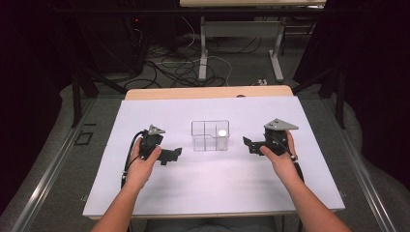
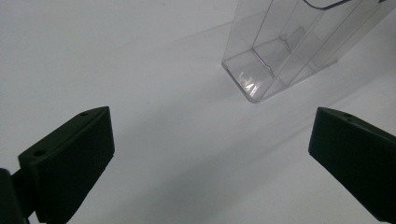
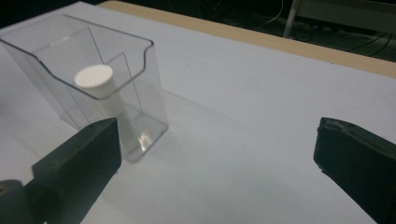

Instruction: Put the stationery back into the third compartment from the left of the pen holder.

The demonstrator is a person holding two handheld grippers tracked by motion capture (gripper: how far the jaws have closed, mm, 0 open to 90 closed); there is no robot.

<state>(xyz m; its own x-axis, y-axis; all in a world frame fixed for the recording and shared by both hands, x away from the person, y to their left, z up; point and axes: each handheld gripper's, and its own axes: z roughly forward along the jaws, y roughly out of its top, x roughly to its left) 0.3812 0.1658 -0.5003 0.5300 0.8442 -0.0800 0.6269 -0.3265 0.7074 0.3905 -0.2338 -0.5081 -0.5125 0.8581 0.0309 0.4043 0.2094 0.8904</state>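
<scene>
Clear plastic container – thin hard walls, boxy w/ rounded corners, glossy, split by see-through dividers into compartments. Sits upright at mid-table, between the two grippers. In its right-hand compartment stands a white cylinder, matte, flat round top, upright against the wall; in the right gripper view it shows just below the container's wavy rim. The compartment seen in the left gripper view shows bare plastic w/ light glints on its floor.

Table covered by a smooth pale sheet, light wood edge showing at the far side. Beyond it: dark room, grey floor, tangle of cables, legs of another table, black curtains either side.

Left gripper – held low in the left hand, left of the container, near it but apart, pointing right toward it. Jaws stand wide, nothing between them, just sheet.

Right gripper – in the right hand, right of the container, pointing left at it, a small gap apart. Jaws spread wide, released, gripping nothing; container lies off past one jaw. Forearms come in from the near edge, both angled inward.
</scene>
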